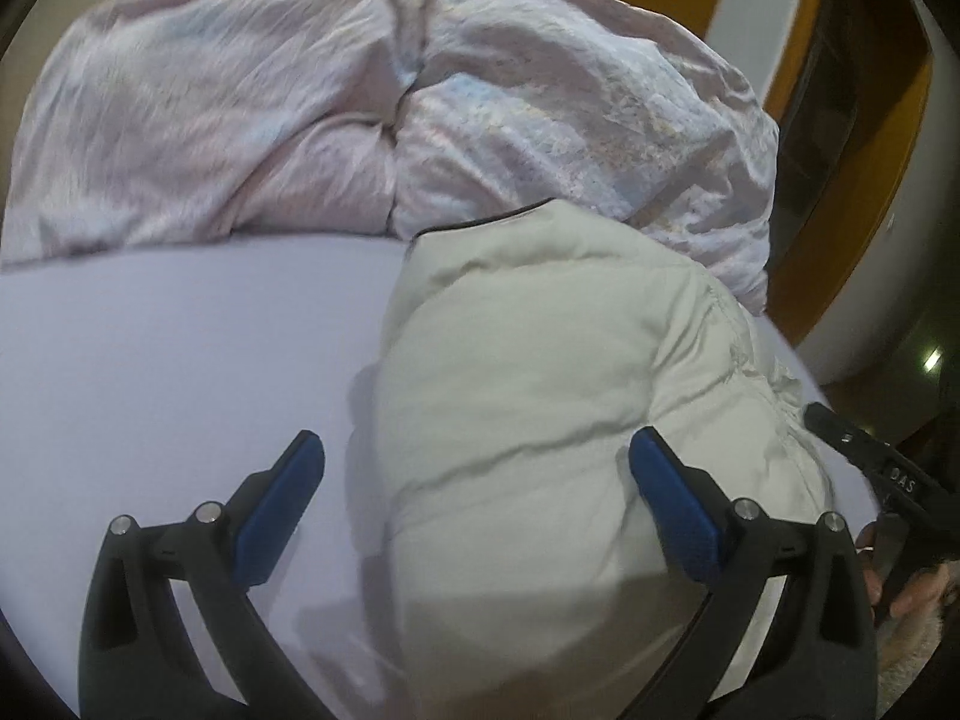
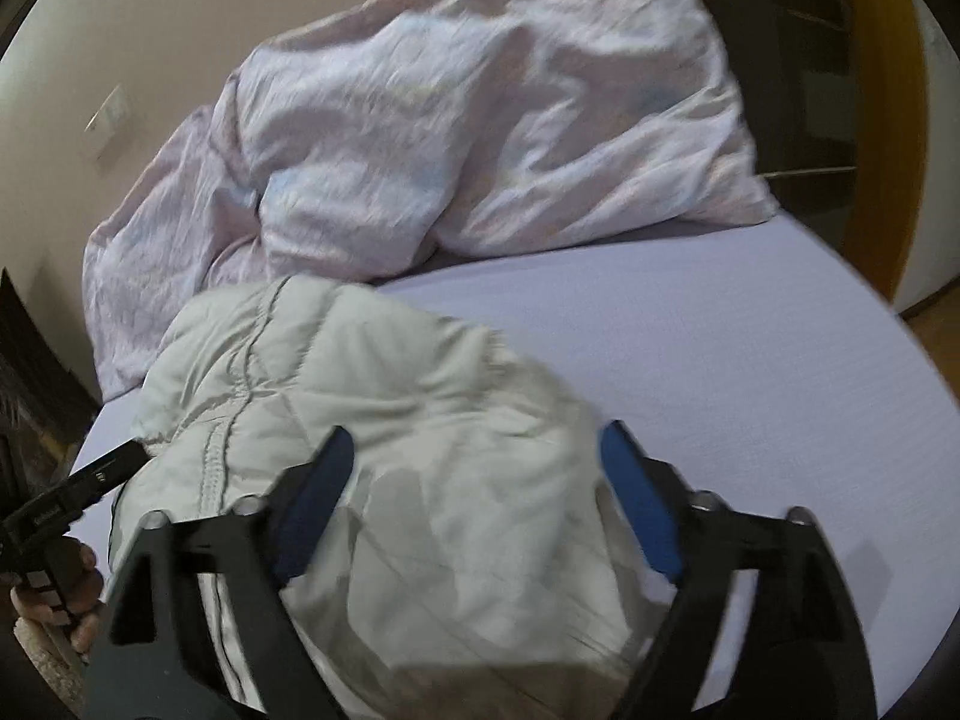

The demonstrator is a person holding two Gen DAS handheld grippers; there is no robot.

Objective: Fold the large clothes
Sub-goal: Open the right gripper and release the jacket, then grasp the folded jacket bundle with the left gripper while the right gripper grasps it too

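Note:
A puffy off-white jacket (image 1: 528, 384) lies bunched on the lavender bed sheet (image 1: 180, 360). My left gripper (image 1: 474, 468) hovers over its near end with the jaws wide apart; the right blue pad (image 1: 672, 498) is over the jacket and the left pad over bare sheet, neither pressing. In the right wrist view the same jacket (image 2: 390, 396) shows a stitched seam. My right gripper (image 2: 474, 468) stands open above it, with the fabric spread between its fingers and not pinched. Each gripper also shows at the other view's edge: the right gripper (image 1: 870, 474) and the left gripper (image 2: 78, 492).
A crumpled pink duvet (image 1: 270, 120) is heaped across the far side of the bed (image 2: 480, 138). Bare sheet (image 2: 720, 372) stretches to the right of the jacket. An orange and white wardrobe (image 1: 840, 120) stands beyond the bed edge. A hand (image 2: 78, 594) holds the left gripper.

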